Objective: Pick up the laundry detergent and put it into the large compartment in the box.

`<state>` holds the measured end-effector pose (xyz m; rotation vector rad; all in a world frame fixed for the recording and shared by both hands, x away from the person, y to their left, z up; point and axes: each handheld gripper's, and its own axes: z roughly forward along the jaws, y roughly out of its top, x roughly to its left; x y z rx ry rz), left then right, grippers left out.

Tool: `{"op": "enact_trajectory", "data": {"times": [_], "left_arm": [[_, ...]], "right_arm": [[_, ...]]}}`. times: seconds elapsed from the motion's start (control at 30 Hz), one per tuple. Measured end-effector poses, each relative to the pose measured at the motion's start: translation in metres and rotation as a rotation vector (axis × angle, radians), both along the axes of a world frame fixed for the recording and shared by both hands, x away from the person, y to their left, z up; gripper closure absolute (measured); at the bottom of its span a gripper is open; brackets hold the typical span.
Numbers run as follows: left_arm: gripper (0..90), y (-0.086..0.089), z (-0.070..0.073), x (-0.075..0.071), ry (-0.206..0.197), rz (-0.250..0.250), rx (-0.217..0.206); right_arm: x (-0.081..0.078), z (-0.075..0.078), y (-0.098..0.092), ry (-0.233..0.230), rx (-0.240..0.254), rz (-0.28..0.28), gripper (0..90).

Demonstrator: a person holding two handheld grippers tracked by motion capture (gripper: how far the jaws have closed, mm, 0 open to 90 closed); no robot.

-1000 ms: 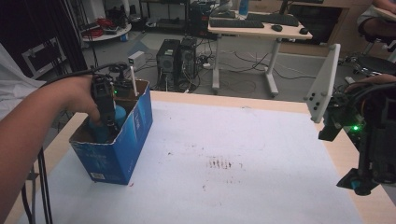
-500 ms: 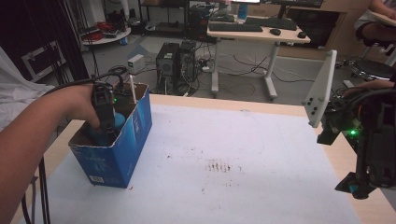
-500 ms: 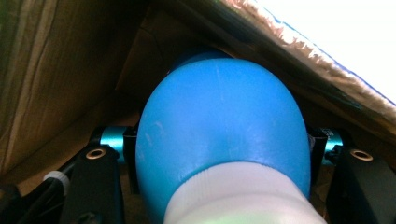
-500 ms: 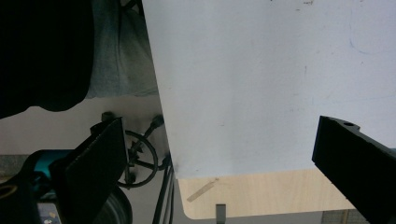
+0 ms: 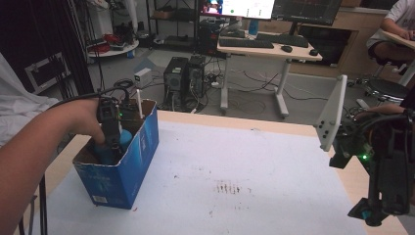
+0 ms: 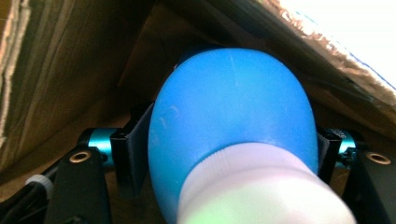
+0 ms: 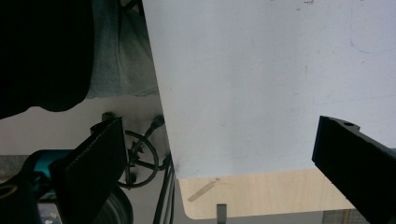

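Observation:
A blue bulb with a white neck (image 6: pixel 233 107) lies between the jaws of my left gripper (image 6: pixel 229 154), down inside the blue cardboard box (image 5: pixel 122 171) at the table's left. Those jaws have just been opening, and their pads (image 6: pixel 133 154) still lie against the bulb's flanks. From above, the left gripper (image 5: pixel 110 147) reaches into the box from a hand, and the bulb (image 5: pixel 125 139) shows beside it. My right gripper (image 5: pixel 372 218) hangs over the table's right edge pointing down. It is open (image 7: pixel 219 154) with nothing between its jaws.
The white table top (image 5: pixel 235 152) has dark smudges (image 5: pixel 227 188) near its middle. Its wooden edge (image 7: pixel 261 191) shows below the right gripper. Behind the table stand a desk with a keyboard (image 5: pixel 264 46) and computer towers (image 5: pixel 188 78) on the floor.
Both hands stay where they were. The left gripper remains down in the box and the right one over the table's right edge.

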<state>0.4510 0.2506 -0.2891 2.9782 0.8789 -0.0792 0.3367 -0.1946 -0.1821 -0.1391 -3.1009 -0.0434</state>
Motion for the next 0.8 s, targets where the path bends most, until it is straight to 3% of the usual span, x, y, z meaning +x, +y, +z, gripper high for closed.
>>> {"op": "enact_trajectory", "data": {"times": [0.4,0.8], "left_arm": [[28.1,0.001,0.005,0.001,-0.007,-0.001,-0.008],[25.6,0.002,0.024,0.000,-0.014,0.000,-0.002]], "right_arm": [[0.003,-0.002,0.003,0.007,-0.001,0.000,2.6],[0.007,-0.006,0.002,0.015,0.003,0.008,2.6]]}}
